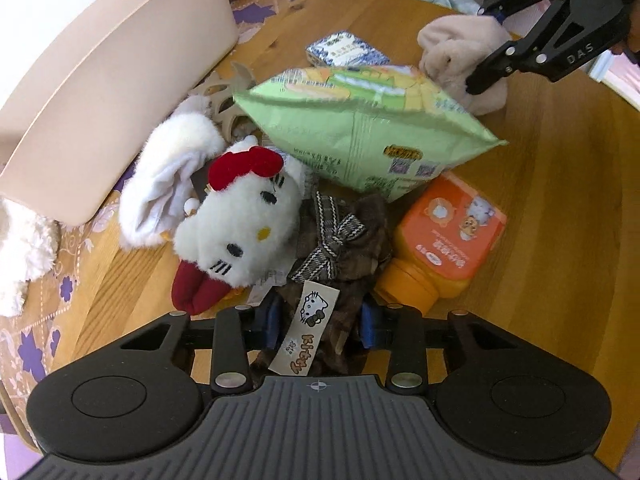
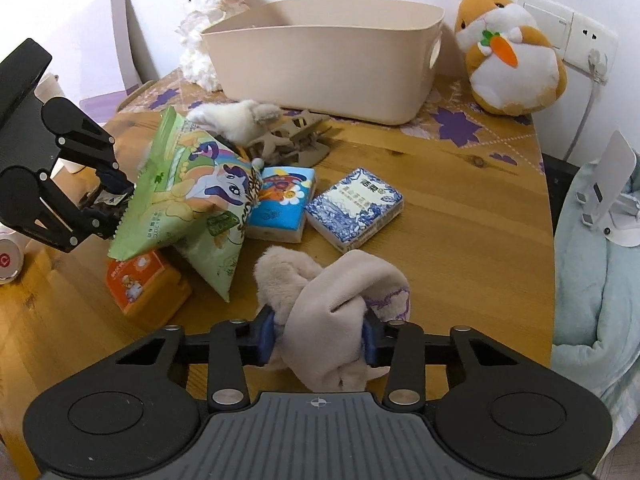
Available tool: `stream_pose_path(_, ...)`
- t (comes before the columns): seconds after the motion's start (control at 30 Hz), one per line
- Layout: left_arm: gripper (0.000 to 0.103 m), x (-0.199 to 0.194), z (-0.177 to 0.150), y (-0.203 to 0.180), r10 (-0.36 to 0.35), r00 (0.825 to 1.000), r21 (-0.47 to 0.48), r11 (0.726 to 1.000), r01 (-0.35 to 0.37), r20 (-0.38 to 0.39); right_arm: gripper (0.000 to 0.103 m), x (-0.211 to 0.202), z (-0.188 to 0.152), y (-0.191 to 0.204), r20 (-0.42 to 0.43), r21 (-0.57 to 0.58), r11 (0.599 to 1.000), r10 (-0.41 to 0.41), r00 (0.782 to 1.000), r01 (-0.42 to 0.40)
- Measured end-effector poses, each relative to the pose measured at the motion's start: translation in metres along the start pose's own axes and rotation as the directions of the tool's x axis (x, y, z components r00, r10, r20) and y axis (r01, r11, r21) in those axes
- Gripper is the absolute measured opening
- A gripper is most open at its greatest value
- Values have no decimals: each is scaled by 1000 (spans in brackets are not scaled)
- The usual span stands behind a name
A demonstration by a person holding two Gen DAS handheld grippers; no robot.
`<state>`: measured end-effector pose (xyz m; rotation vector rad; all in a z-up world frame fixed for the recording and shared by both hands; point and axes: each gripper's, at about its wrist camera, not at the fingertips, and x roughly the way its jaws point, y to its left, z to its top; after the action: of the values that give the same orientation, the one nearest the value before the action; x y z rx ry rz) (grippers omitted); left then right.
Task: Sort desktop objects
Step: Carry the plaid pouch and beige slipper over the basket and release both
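Nearest the left wrist camera, the left gripper (image 1: 320, 326) has its 2 blue pads clenched on the brown checked fabric body of a white plush cat doll (image 1: 240, 216), close to a hanging paper tag printed with a cat face. The doll lies on the round wooden table (image 1: 560, 208), its white head with a red bow tipped toward the lens, a grey-striped ribbon bow at its neck.

Nearest the right wrist camera, the right gripper (image 2: 319, 334) is grasping a soft beige plush cloth bundle (image 2: 332, 292), the pads pressed into both sides, so the fabric bulges up between them.

The step in hand looks like the pick-up: both items are gripped but appear to rest on the table. The next move probably calls for lifting each clear of the clutter, since the doll sits right against an orange squeeze bottle (image 1: 444, 240) and under the edge of a green snack bag (image 1: 360, 132).

Beyond these lie 2 tissue packs, 1 blue cartoon-printed (image 2: 282, 206) and 1 blue-and-white patterned (image 2: 354, 208). Farthest back, against the wall, stands an open beige plastic storage bin (image 2: 320, 68), the likely destination, which calls for a carry over the pile, with both soft items likely to sag or slip
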<state>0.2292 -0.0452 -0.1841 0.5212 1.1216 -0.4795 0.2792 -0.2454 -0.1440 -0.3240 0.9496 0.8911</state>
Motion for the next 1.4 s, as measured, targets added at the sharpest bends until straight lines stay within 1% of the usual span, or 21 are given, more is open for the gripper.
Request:
stream_pose_path(0.27,38,-21,-11,-1,-21,999,-17,1000,22,38,36,-14,3,-2,46,-1,1000,-7,999,7)
stream_pose_path(0.47,38,-37,-11,4,-20,997,-41,999,23,70,36,-32,12,-5,97,-2,1000,-23,995,24)
stream_pose_path(0.53,38,-41,-10,6,-13,996,-41,999,16,83,36,-38,16,-5,114,-14,999,-32,993,34)
stream_pose_path(0.6,38,-48,-11,8,-5,995,-47,999,10,96,36,-44,21,-3,136,-53,997,-52,989,60)
stream_pose_path(0.67,38,-53,-11,10,4,994,-49,999,1,106,36,-49,27,-3,155,-60,996,-57,986,67)
stream_pose_path(0.9,38,-74,-8,35,74,985,-88,994,-61,153,36,-62,54,-5,223,-88,991,-79,972,101)
stream_pose_path(1.03,38,-89,2,58,130,972,-132,986,-106,195,36,-69,74,-7,264,-108,986,-93,960,126)
stream_pose_path(1.17,38,-106,17,77,186,950,-150,977,-152,250,37,-71,96,-8,294,-132,980,-102,950,146)
stream_pose_path(1.4,38,-126,42,111,273,914,-210,954,-216,302,37,-70,135,-2,350,-182,965,-115,930,188)
